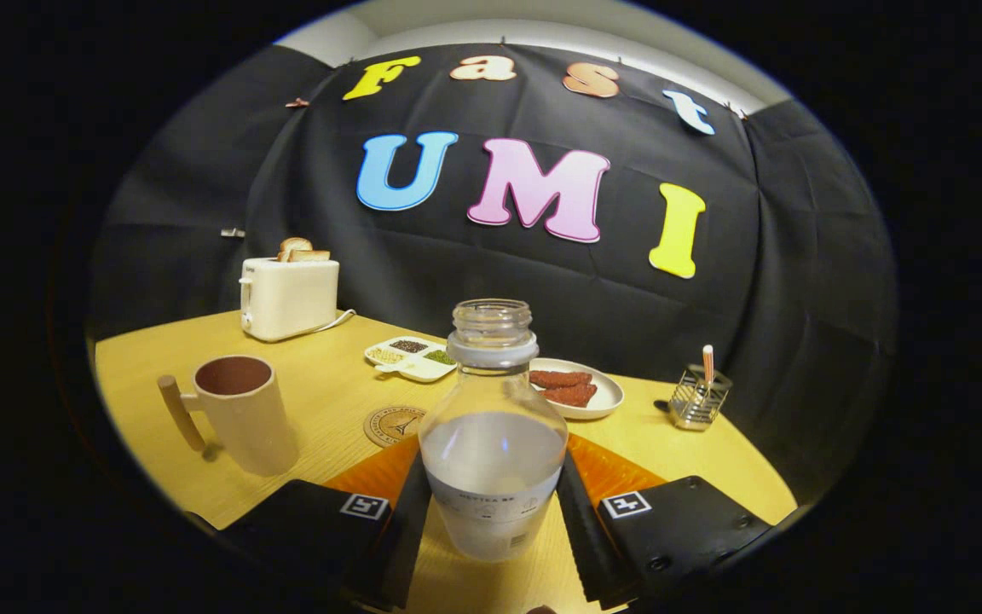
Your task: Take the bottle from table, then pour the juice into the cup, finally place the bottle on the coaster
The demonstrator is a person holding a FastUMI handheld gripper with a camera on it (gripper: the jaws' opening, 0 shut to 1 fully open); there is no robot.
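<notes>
Bottle (492,443) stands upright, uncapped, squeezed between both fingers of the gripper (491,529). Cup (239,414) sits at ten o'clock, coaster (390,425) at eleven, just ahead.

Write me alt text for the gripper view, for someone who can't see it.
An uncapped clear bottle of pale liquid stands between the gripper fingers, which flank its lower sides, on a wooden table. A cup with a wooden handle stands beyond on the left, a round coaster just behind the bottle, with a toaster and food dishes farther back.
</notes>
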